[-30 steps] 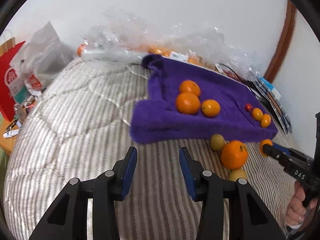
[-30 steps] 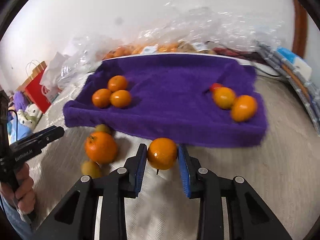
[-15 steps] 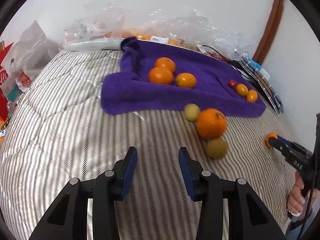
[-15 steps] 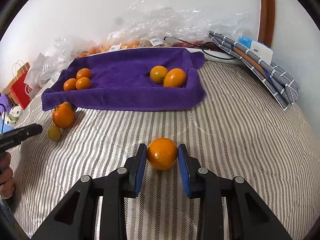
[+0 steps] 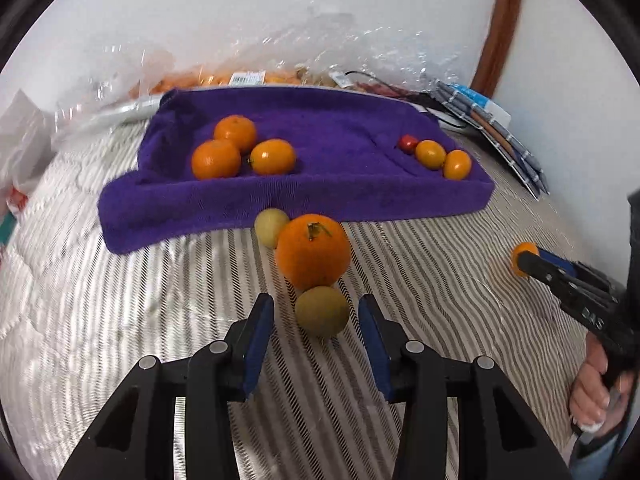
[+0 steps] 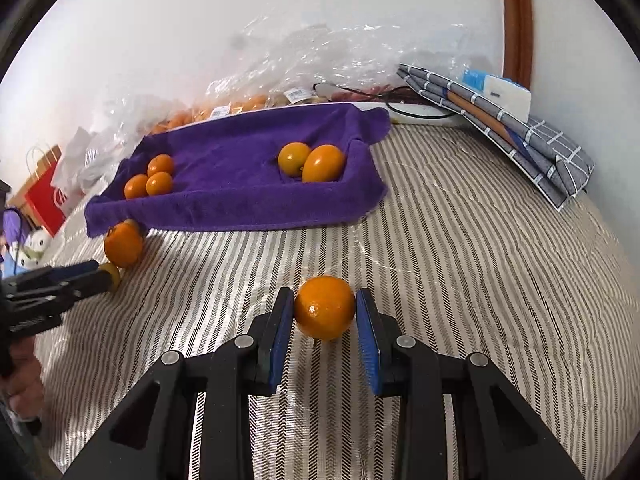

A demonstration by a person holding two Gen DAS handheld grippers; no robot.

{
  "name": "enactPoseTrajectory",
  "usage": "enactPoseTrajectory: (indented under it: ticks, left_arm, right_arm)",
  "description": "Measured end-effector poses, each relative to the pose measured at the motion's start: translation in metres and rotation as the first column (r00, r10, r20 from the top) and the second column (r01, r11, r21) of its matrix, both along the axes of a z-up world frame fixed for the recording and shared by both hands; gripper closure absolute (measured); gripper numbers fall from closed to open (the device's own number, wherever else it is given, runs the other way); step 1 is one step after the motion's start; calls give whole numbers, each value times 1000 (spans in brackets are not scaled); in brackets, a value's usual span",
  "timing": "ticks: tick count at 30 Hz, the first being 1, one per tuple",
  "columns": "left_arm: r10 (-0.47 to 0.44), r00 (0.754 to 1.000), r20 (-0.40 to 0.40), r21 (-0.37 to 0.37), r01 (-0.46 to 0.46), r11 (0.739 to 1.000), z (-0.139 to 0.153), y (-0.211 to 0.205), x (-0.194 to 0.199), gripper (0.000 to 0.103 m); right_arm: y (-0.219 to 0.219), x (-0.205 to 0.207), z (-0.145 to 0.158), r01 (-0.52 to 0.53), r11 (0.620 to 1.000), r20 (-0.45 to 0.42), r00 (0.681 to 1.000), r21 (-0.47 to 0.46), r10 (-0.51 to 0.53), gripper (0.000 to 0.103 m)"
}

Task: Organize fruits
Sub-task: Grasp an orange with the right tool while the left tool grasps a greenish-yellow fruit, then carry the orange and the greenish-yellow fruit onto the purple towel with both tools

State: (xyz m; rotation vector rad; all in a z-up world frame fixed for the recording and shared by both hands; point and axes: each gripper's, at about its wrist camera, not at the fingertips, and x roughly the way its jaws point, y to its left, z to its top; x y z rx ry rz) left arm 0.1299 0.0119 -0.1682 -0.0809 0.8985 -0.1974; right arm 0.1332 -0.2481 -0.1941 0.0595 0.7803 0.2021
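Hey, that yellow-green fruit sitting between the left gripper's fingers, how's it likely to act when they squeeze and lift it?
The yellow-green fruit looks round and smooth, so it may roll on the striped bedding if nudged off-centre. It touches the big orange, which could shift too. The left gripper is open around it, pads not yet pressing; it's probably light.
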Motion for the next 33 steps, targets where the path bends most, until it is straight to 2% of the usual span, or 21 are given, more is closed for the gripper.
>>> enactPoseTrajectory:
  ticks: [3,9,12,18,23,33]
  left_arm:
    - [25,1000,5,-4,-25,1000,-2,0,1,61]
    - [32,999,13,-46,-31,998,-3,5,-6,75]
    - [50,998,27,-36,-49,998,-3,5,-9,76]
    - [47,999,19,-116,-45,992,-3,15,-12,76]
    - [61,995,82,-189,-45,981,4,25,-22,76]
    - [107,982,154,-205,-74,976,11,33,-32,76]
  right_arm:
    - [-2,0,0,-4,1000,-1,1000,18,4,71]
    - [0,1,-1,-3,1000,-4,1000,9,3,71]
    - [-1,0,-1,-2,1000,-3,1000,11,2,71]
    - [-2,-1,0,12,1000,5,1000,-2,-12,71]
    - [3,-1,-1,10,999,0,1000,-31,-10,71]
    - [-13,-9,4,17,997,49,999,69,-20,71]
